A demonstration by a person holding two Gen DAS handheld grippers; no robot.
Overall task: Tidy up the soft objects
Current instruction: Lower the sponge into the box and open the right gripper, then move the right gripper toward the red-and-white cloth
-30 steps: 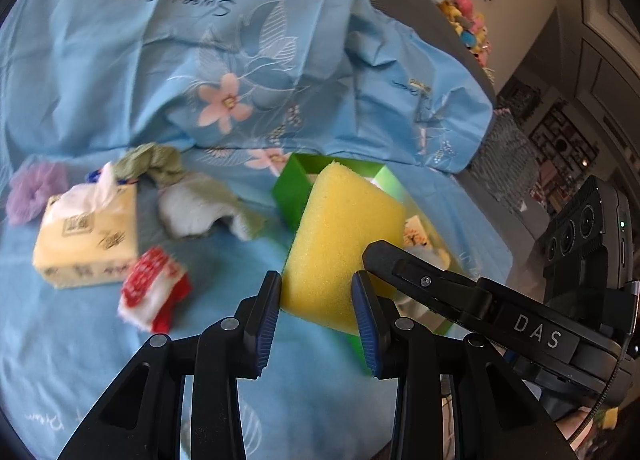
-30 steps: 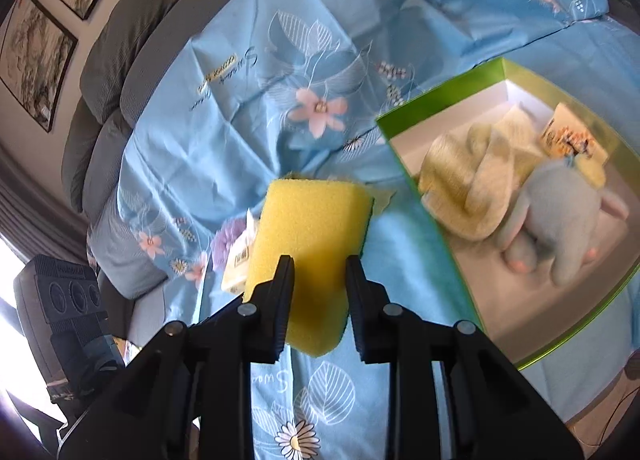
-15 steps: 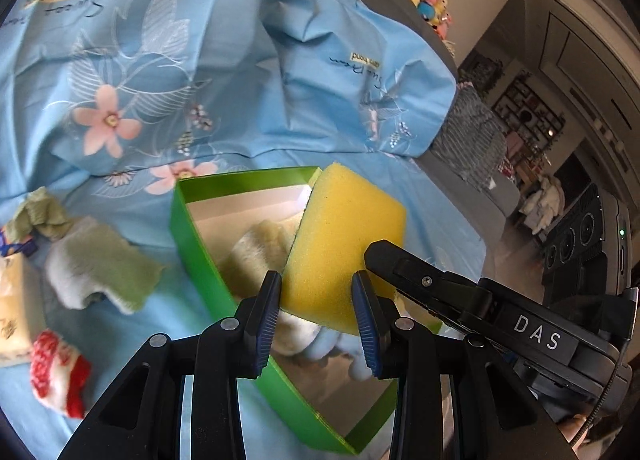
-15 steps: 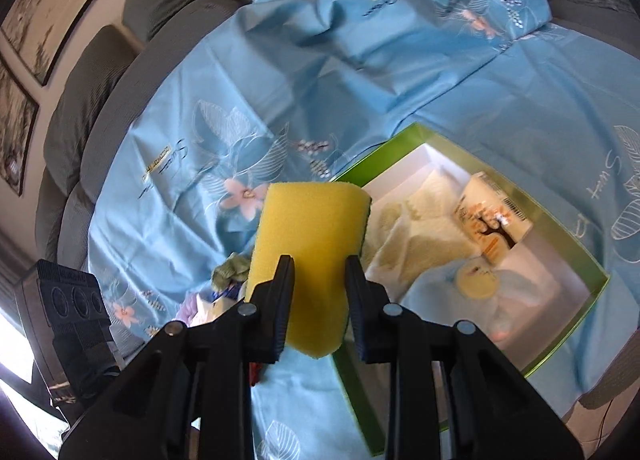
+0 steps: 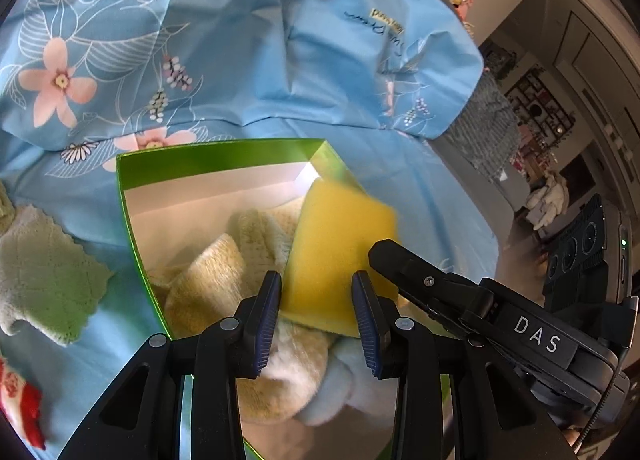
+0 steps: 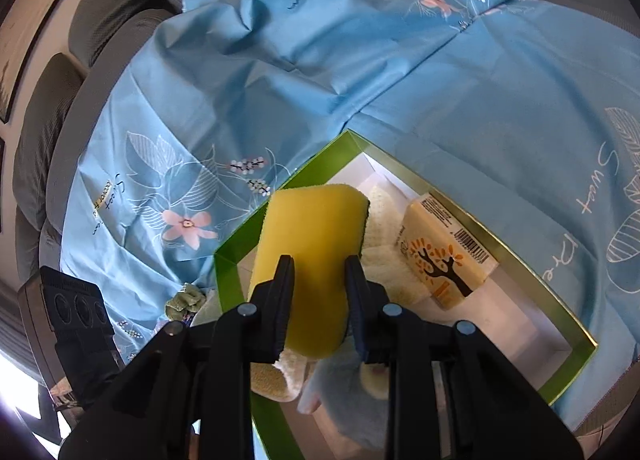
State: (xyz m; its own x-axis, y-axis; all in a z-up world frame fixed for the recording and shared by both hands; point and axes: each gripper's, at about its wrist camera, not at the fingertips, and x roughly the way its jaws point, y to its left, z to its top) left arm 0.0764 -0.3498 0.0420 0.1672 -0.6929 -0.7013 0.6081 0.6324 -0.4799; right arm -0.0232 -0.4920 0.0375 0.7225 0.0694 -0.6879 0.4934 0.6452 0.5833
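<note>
Pinching the yellow sponge (image 6: 312, 268) between its two fingers (image 6: 280, 308), the right gripper (image 6: 320, 304) holds it over the near corner of the green box (image 6: 228, 264). The sponge's long axis runs straight out along the fingers, its rounded far end pointing toward the box's far corner. The left gripper (image 5: 316, 316) sits with its blue-padded fingers (image 5: 264, 312) on either side of the sponge's near edge; from this view I cannot tell whether the pads press it or merely flank it.

Inside the box, the right wrist view shows a cream tissue pack (image 6: 444, 252) printed with a tree, lying beside the sponge against the far wall, and a pale blue plush toy (image 6: 340, 392) under the fingers. The left wrist view hides the pack behind the sponge (image 5: 340, 260) but shows the pale yellow towel (image 5: 224, 264) heaped in the box (image 5: 132, 244) more fully.

Outside the box, only the left view shows a cream-green cloth (image 5: 44, 280) just beside its left wall and a red-and-white item (image 5: 18, 408) farther out on the blue floral sheet (image 5: 240, 40). The right view shows a green scrunchie (image 6: 184, 300) near the box's left corner.
</note>
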